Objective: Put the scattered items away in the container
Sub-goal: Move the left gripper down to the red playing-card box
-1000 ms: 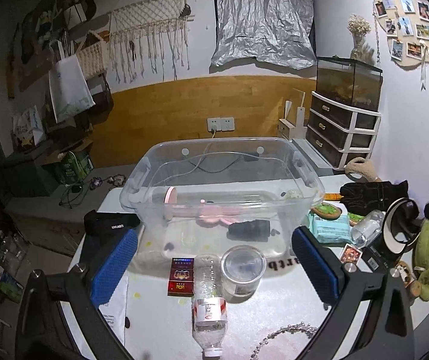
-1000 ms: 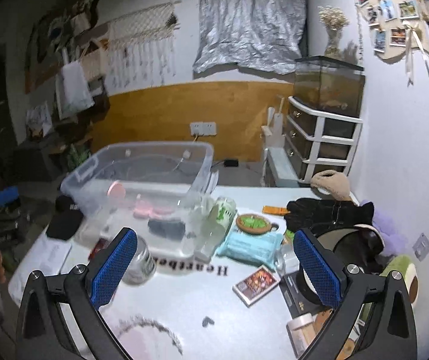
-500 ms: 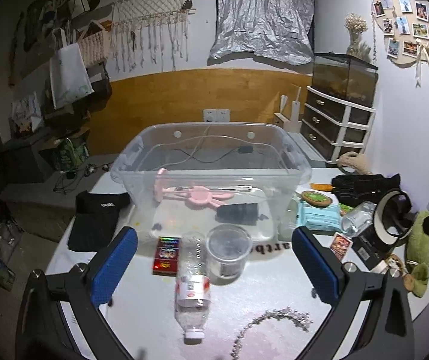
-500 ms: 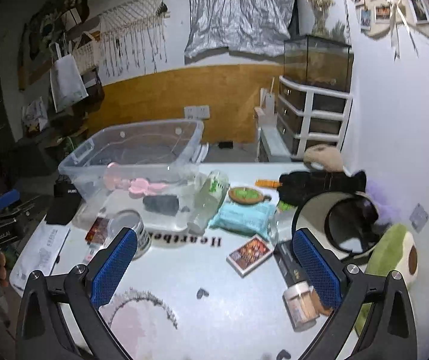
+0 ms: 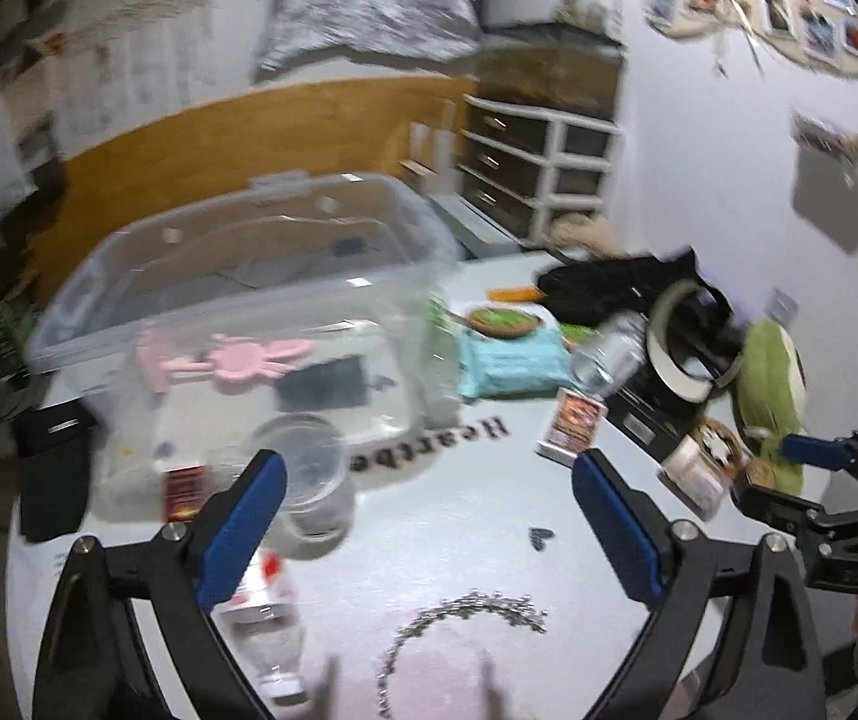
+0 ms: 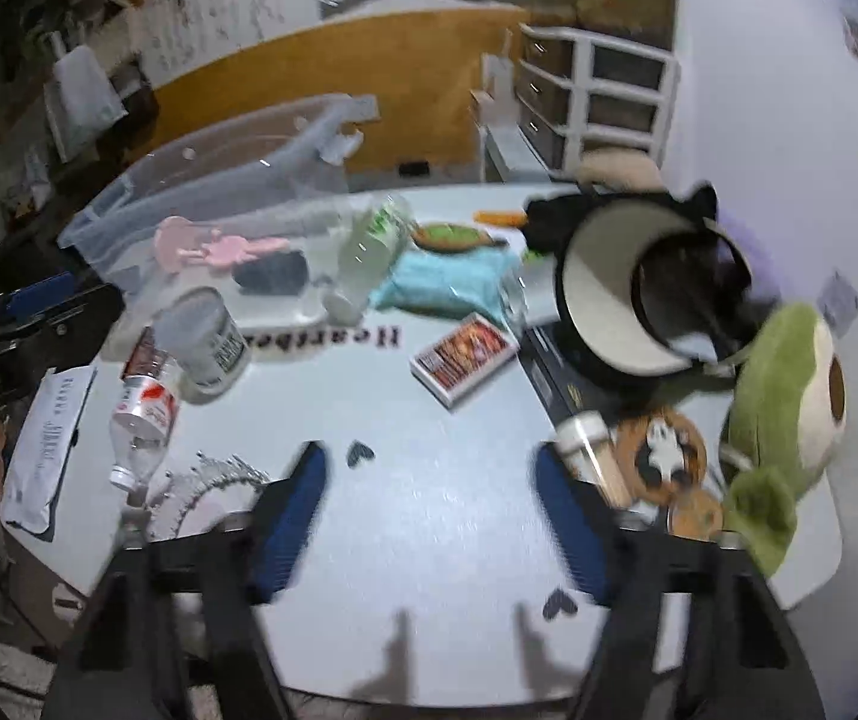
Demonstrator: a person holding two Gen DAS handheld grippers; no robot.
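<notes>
Two items binned: pink toy (image 5: 231,357), dark object; bin (image 5: 237,276) at bench (image 5: 459,516) rear-left.
Scattered: bottle (image 6: 141,414), jar (image 6: 207,339), card box (image 6: 465,357), tiara (image 5: 459,612) around bin front, within reach.
Left tongs (image 5: 429,516): apart, closing, empty.
Right tongs (image 6: 432,516): apart, closing, empty.

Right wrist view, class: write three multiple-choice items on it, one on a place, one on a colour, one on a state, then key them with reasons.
1. Where is the pink toy?
A in the clear bin
B on the card box
C under the visor

2. What colour is the soft pack beside the bin?
A red
B light blue
C yellow

3. How does the red-labelled bottle sit?
A upright
B hanging
C on its side

Key: 1 A, it shows through the bin's wall. 2 B, it is plainly light blue. 3 C, its cap points along the table.
</notes>
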